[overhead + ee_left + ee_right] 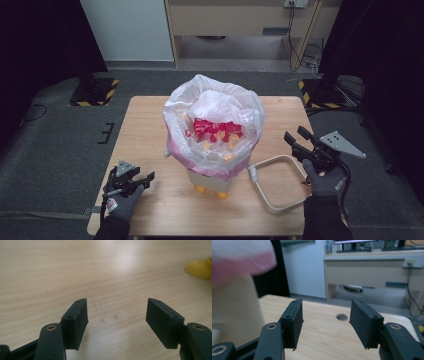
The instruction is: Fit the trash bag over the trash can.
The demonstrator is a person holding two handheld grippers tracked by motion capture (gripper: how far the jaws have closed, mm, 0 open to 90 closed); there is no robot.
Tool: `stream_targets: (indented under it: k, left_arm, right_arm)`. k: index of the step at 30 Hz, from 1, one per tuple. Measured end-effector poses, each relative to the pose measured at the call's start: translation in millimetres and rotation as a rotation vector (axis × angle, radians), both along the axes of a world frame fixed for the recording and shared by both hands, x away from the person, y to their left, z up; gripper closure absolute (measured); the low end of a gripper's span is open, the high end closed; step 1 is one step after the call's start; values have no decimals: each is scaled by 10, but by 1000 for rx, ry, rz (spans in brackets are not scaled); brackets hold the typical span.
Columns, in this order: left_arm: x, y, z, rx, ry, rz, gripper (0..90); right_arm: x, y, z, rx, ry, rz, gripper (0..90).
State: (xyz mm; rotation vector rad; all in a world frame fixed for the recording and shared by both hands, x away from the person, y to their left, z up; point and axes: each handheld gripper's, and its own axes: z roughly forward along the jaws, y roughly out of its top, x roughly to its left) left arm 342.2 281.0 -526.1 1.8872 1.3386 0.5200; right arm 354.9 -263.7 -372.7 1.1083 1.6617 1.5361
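A small cream bin (212, 181) on yellow feet stands mid-table, lined with a white and pink plastic bag (215, 105) that billows over its rim. Red and yellow pieces (216, 130) lie inside. A cream loop handle (275, 160) lies on the table by the bin's right side. My left gripper (145, 179) sits low at the front left, open over bare wood (117, 312), with a yellow foot (198, 268) farther off. My right gripper (295, 133) is raised at the right edge, open and holding nothing (325, 315), with the bin (237, 310) and bag (242, 257) to its left.
The wooden table (150, 125) has a small hole (342, 317) near its far right. Behind it stand a wooden desk (250, 20), hanging cables (300, 55) and two stand bases with yellow-black stripes (92, 90) (320, 92) on the grey floor.
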Motion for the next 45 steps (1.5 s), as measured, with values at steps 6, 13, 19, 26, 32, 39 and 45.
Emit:
stream_targets:
  k: [6,13,19,26,32,39,45]
  left_arm:
    - [68,-52,-71,66,5,-29,319]
    - [77,-86,-76,103,8,-22,269]
    - [102,-86,-83,114,25,11,162]
    - [103,-90,-87,118,38,23,100]
    - [96,-97,-87,119,41,28,87]
    - [94,-104,-89,119,42,29,76]
    - [93,-104,-88,120,45,27,74]
  right_arm:
    - [-34,111,210,13,-60,45,475]
    - [-27,119,362,31,-85,49,468]
    - [-31,201,576,36,-120,106,488]
    - [-76,400,916,27,-174,260,598]
    - [-145,617,1106,30,-184,412,691]
    - [-54,904,1055,-45,-118,465,698]
    - [77,1030,866,-105,-48,420,693]
